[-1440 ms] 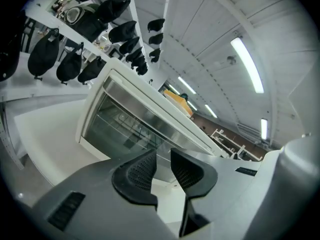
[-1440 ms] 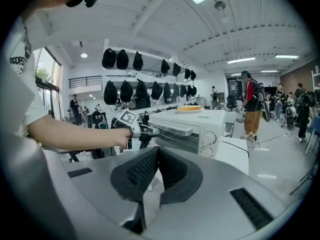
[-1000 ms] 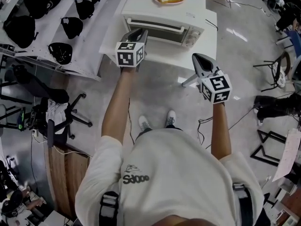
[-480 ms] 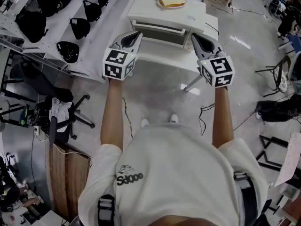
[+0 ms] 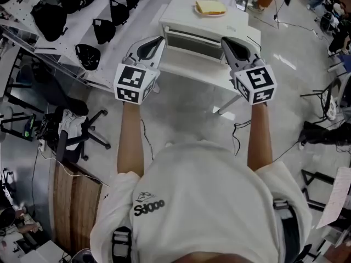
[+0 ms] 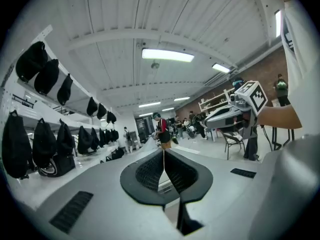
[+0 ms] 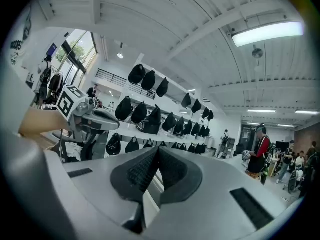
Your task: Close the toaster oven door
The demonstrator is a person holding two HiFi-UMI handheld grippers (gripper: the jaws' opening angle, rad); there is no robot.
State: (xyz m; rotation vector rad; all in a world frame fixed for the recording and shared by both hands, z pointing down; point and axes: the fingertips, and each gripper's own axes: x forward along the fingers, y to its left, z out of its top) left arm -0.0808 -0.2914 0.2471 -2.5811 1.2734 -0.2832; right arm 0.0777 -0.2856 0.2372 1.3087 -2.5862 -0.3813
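The white toaster oven (image 5: pixel 204 26) stands on a white table (image 5: pixel 189 70) at the top of the head view. Its door (image 5: pixel 192 41) is up against the front, with the bar handle (image 5: pixel 189 33) along its top. A plate with a sandwich (image 5: pixel 210 8) rests on the oven's roof. My left gripper (image 5: pixel 159 39) hangs in the air in front of the oven's left end, shut on nothing; its pads (image 6: pixel 163 153) meet. My right gripper (image 5: pixel 224 40) hangs before the right end, its pads (image 7: pixel 159 150) also together and empty. Neither touches the oven.
Shelves with black bags (image 5: pixel 90 55) run along the left, and they also show in the right gripper view (image 7: pixel 150 116). An office chair (image 5: pixel 71 130) stands on the floor at the left, folding chairs and cables (image 5: pixel 323 130) at the right. People (image 6: pixel 161 131) stand far off.
Both grippers have risen and now sit side by side before the oven. The left one has drawn back from the door front; the right has come up from lower right.
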